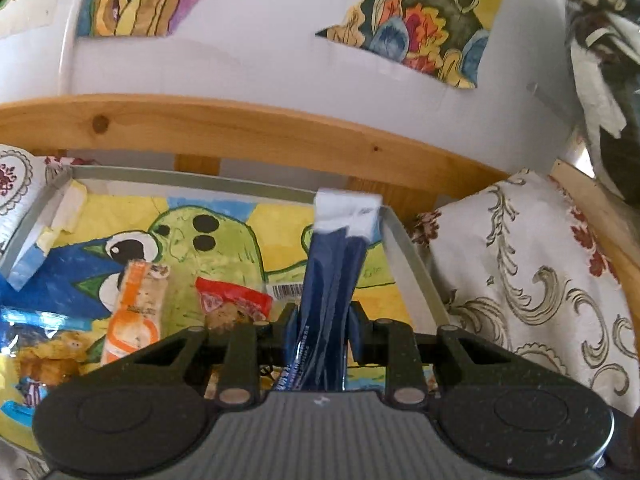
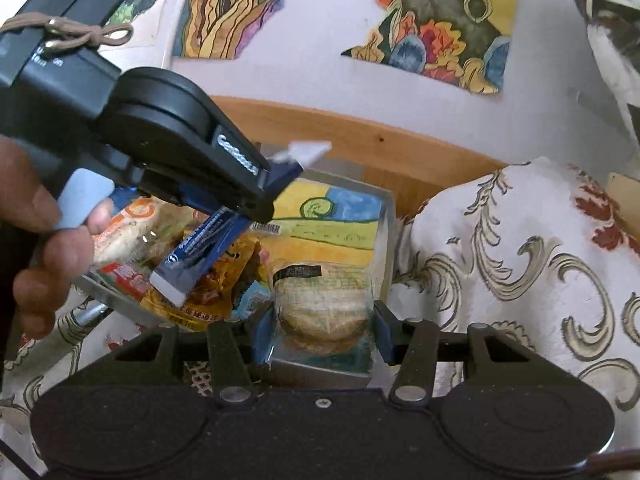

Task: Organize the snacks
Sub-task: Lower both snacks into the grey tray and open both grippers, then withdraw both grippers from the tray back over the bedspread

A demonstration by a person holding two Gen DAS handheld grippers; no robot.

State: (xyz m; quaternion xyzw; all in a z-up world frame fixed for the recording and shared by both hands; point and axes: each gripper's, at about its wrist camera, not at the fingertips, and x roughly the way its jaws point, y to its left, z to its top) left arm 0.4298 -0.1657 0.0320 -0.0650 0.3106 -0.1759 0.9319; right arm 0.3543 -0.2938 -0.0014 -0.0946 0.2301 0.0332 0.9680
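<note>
- The blue stick packet (image 1: pixel 332 276) was glossy foil-like film with matt white ends.
- The round cake's wrapper (image 2: pixel 324 304) was clear, shiny plastic.
- The tray (image 1: pixel 412 256) had dull grey rims.
- The bed rail (image 1: pixel 240 128) was smooth, knotted pine.
- The patterned cloth (image 2: pixel 520 264) looked woven and matt.
- The left gripper (image 1: pixel 324 320) was speckled matt black plastic.

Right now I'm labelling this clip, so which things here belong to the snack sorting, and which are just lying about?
Part of the job:
left gripper clamping the blue stick packet
right gripper around the clear-wrapped round cake
orange snack bar
red-wrapped snack
clear tray

Just lying about:
floral cloth
wooden rail
wall paintings
</note>
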